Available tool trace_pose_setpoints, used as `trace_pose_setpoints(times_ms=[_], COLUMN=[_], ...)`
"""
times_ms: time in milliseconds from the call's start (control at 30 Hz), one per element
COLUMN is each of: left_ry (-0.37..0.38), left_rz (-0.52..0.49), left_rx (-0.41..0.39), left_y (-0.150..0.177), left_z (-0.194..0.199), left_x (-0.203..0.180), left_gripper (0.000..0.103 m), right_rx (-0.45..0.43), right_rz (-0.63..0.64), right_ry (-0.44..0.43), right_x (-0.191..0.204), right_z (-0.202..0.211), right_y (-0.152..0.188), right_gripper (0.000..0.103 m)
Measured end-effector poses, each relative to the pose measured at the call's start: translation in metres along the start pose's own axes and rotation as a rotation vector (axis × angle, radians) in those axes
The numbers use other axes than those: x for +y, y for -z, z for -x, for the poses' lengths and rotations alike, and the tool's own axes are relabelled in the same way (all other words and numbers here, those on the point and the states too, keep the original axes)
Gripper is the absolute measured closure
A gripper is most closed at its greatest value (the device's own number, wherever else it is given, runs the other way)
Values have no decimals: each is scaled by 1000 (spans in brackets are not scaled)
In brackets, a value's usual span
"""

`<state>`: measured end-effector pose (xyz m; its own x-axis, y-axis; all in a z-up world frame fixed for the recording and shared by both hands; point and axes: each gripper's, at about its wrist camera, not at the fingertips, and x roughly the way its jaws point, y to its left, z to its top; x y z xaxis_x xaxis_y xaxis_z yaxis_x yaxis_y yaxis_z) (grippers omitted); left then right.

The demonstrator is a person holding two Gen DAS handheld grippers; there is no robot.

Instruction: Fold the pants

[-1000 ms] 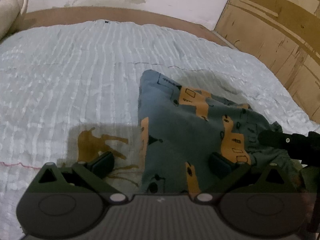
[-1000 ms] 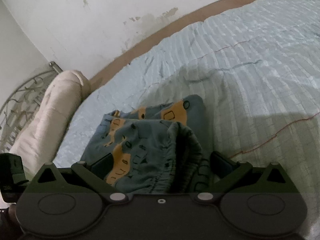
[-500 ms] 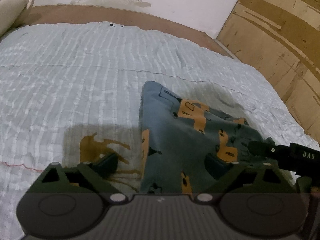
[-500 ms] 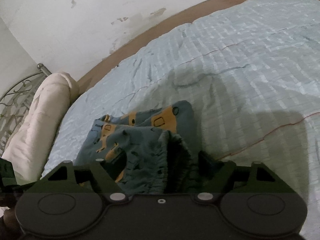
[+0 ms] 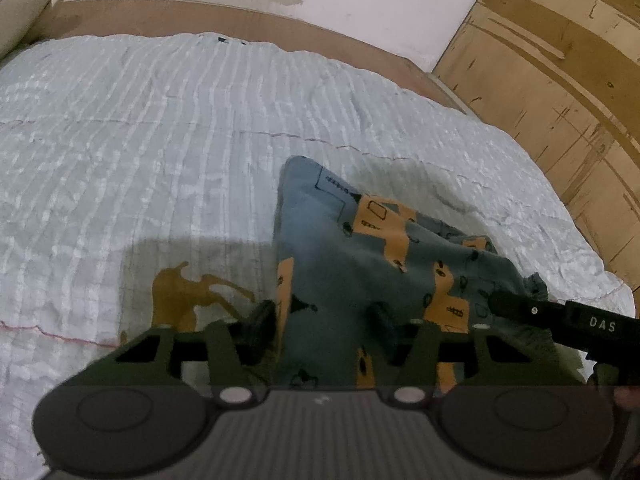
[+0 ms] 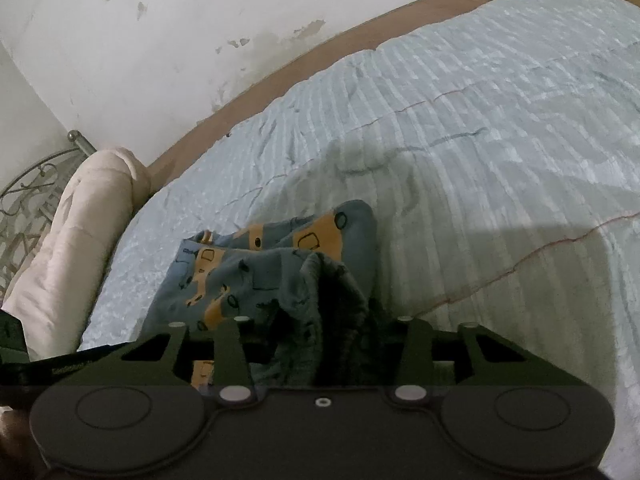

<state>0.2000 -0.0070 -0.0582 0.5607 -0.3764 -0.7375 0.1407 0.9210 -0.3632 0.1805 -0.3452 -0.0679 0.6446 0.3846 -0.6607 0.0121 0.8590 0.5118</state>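
1. While the pants (image 5: pixel 360 280) lie bunched on the bed (image 5: pixel 160 140), the left tongs (image 5: pixel 320 328) straddle their near edge, with the fingers (image 5: pixel 260 320) narrowed around the cloth; I cannot tell whether the pads truly grip it.
2. Just left of the left tongs, a mustard horse print (image 5: pixel 180 292) shows on the quilt, in shadow.
3. To the right of the left tongs, the right tongs (image 5: pixel 520 308) reach in as a dark bar marked "DAS", touching the ruffled waistband side of the pants.
4. From the right wrist view, the right tongs (image 6: pixel 320 340) have their fingers drawn in against a raised fold of the pants (image 6: pixel 260 272); the tips are hidden in the dark cloth.
5. Ahead of both tongs, the blue-grey and orange fabric spreads away over the pale quilt.
6. Far left of the right tongs, a cream bolster (image 6: pixel 80 232) lies along the bed's edge, beside a metal headboard (image 6: pixel 24 200).
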Motion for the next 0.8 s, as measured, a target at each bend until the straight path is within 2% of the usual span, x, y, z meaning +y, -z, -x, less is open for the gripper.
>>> trace_pose_setpoints(times_ms=[33, 100, 200, 367, 500, 700, 800], left_ry=[-5, -12, 2, 18, 6, -17, -20], left_rz=[-9, -31, -38, -53, -71, -61, -32], left_rx=[-4, -13, -27, -56, -123, -214, -216], left_y=[0, -2, -5, -14, -33, -76, -93], left_z=[1, 4, 9, 17, 25, 16, -6], left_x=[-2, -6, -8, -11, -14, -1, 16], left_gripper=[60, 74, 83, 85, 85, 85, 85], right_rx=[-7, -25, -58, -95, -127, -172, -167], right_rz=[6, 31, 69, 128, 168, 190, 170], right_ry=[-4, -3, -17, -47, -77, -107, -102], right_x=[2, 7, 15, 29, 43, 56, 55], right_z=[2, 5, 14, 24, 20, -16, -44], right_y=[0, 1, 2, -3, -22, -68, -88], right_gripper=[65, 73, 78, 81, 81, 81, 81])
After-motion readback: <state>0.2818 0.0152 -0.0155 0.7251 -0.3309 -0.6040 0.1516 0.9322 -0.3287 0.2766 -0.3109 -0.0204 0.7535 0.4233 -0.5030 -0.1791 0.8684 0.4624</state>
